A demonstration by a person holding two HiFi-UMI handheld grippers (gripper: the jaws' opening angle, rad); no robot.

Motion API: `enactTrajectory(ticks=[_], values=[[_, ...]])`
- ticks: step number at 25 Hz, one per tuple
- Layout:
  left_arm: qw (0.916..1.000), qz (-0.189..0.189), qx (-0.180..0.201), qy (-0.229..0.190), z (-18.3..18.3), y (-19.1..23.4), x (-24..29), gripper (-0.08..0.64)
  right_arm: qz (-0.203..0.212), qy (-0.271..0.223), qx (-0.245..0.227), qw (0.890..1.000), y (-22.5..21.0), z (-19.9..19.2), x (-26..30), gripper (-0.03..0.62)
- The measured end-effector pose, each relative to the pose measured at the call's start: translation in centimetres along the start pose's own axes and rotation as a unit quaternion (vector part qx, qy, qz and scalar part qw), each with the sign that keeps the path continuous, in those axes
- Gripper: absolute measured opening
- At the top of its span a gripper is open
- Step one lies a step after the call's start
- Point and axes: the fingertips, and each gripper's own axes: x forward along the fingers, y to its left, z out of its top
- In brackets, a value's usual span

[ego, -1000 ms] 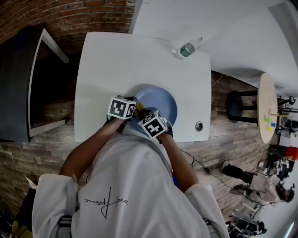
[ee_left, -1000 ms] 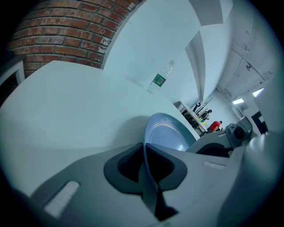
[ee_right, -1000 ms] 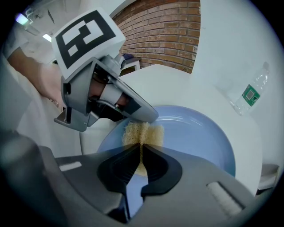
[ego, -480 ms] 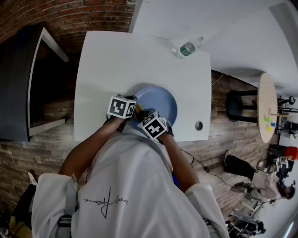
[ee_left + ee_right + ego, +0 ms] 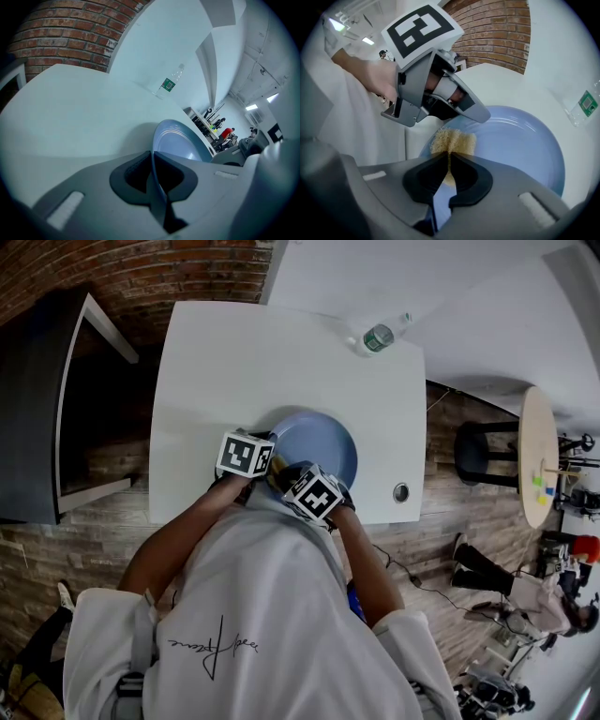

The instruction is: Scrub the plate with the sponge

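the right hand-held gripper (image 5: 448,165) has slid a little to the right over the near part of the plate (image 5: 328,448) in the last second, rolling slightly as it goes. the left hand-held gripper (image 5: 152,164) has stayed put. to me that looks like a scrubbing stroke under way, with most of the plate still to be covered.

the right jaws are pinching the yellow sponge (image 5: 452,140), and its free end rests on the blue surface near the plate's near-left rim, just below the left gripper. the left jaws are nearly together, clamped on the plate's rim to hold it on the white desk (image 5: 234,362).

the plate holds only the sponge, and i see no suds or water. a clear bottle (image 5: 380,337) lies on its side at the desk's far corner, well apart. i can't tell whether anything is in it.
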Motion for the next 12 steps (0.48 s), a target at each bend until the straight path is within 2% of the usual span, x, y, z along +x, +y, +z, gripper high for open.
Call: enactTrajectory(ticks=[12], values=[[1.0000, 0.001, 0.000, 0.001, 0.1, 0.1, 0.1, 0.029, 0.045, 0.010, 0.000, 0.999, 1.1, -1.7, -0.2, 0.026]])
